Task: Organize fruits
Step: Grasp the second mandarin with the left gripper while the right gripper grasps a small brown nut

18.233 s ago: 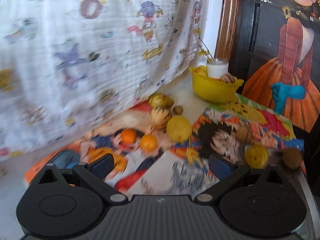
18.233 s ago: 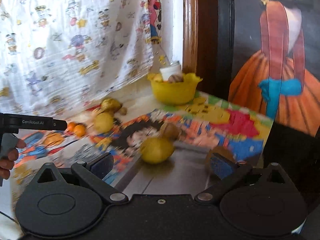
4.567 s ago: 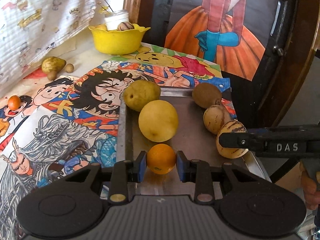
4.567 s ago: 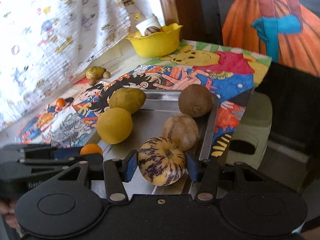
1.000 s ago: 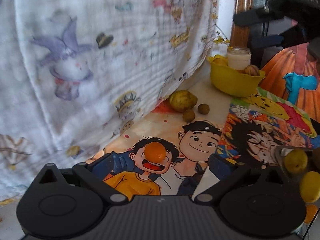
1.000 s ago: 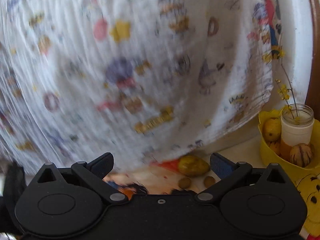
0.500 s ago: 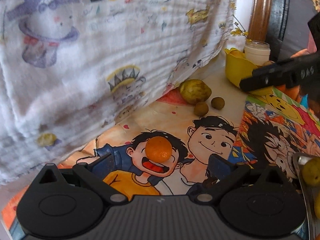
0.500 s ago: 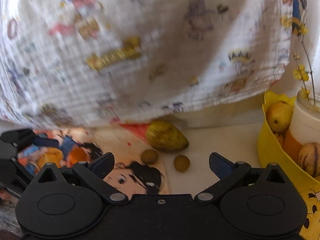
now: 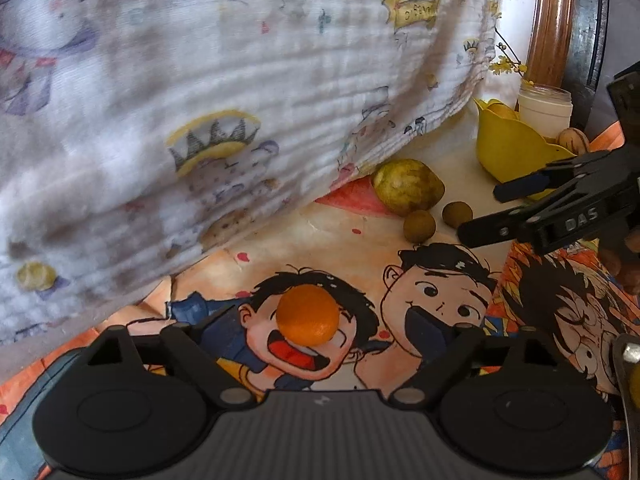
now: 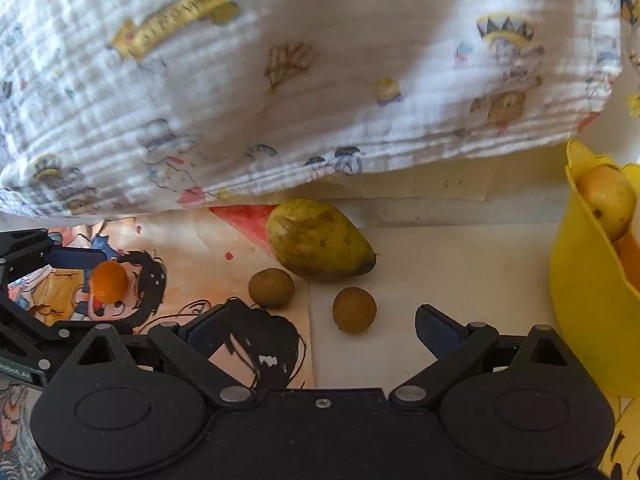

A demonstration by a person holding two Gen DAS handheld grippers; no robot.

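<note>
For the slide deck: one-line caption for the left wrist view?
Open left claw straddles a small orange on the cartoon mat, pads not yet touching.

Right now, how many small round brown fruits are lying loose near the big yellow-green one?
2. One brown fruit sits on the poster's edge just left-front of the big fruit; the other lies on bare white surface ahead of the right gripper. The hanging cloth could hide more.

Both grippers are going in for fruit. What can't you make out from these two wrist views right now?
- Tray: cut off at the left view's right edge; its fruit mostly unseen.
- Yellow bowl: cut by the right view's edge; contents partly hidden by its wall.
- Mango: far side hidden under the hanging cloth.
- Left gripper contact with the orange: unclear.
</note>
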